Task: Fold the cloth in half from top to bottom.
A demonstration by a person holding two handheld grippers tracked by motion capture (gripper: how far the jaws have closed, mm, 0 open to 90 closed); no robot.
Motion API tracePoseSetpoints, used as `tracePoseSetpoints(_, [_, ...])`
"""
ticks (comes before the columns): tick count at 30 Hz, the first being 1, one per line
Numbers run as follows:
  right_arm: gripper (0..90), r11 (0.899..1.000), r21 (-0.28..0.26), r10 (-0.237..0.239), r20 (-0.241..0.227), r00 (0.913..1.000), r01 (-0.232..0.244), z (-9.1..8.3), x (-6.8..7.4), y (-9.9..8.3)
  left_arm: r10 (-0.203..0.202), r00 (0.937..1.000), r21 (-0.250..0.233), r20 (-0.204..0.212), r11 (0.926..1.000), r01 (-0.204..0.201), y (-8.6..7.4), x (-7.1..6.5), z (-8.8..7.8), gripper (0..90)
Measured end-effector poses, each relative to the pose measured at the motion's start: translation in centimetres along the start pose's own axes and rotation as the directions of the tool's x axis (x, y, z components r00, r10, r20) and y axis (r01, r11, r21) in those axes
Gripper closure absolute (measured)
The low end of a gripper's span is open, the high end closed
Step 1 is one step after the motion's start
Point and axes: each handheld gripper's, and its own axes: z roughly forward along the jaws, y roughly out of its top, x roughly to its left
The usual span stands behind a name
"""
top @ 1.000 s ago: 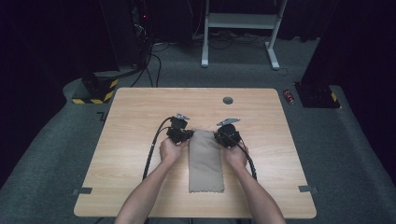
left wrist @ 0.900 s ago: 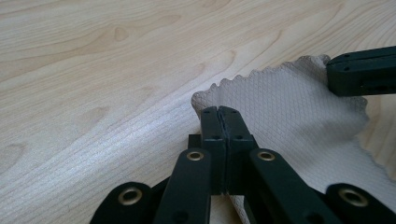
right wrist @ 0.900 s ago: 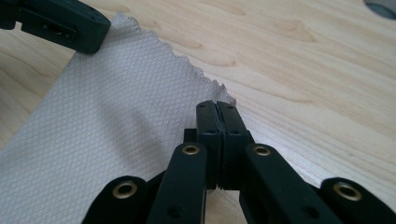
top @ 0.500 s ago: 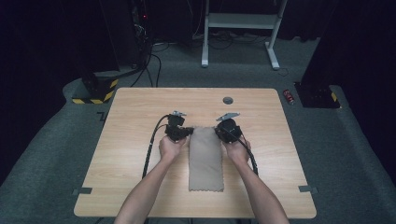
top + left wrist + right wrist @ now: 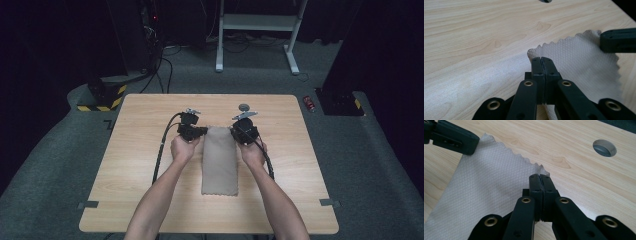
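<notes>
Both hand-held grippers, left and right, have carried the cloth's far corners farther up the tabletop, each clamped on one corner to keep it taut.

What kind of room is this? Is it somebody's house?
Probably not a house; it looks like a lab or workshop. A bare light wooden table stands on grey carpet, with black cables, a yellow-and-black striped base and a white metal stand behind.

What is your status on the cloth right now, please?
Left gripper and right gripper both shut on the far corners of the cloth. Near end on the table. Nothing in the way.
</notes>
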Motion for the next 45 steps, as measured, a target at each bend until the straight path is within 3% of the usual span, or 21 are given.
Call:
tracePoseSetpoints(8, [89.2,1.0,0.019,0.004,-0.028,0.9996,-0.003,0.3,0.1,-1.2,0.031,0.9993,0.016,0.023,0.9994,-0.031,-1.0,-0.3,-0.1,89.4])
tracePoseSetpoints(13, [89.2,1.0,0.024,-0.007,-0.046,0.9989,0.009,0.1,0.4,-2.0,0.08,0.9965,0.045,0.023,0.9957,-0.081,-1.6,-0.7,-0.2,89.4])
tracePoseSetpoints(26, [89.2,0.998,0.038,-0.039,-0.087,0.9954,0.042,-0.2,0.9,-3.9,0.093,0.9938,0.044,0.062,0.9944,-0.096,-3.6,-1.3,-0.6,89.4])
tracePoseSetpoints(45, [89.2,0.999,0.024,-0.034,-0.127,0.9913,0.037,-1.4,1.7,-6.6,0.112,0.9898,0.056,0.088,0.9915,-0.117,-6.5,-2.5,-1.2,89.3])
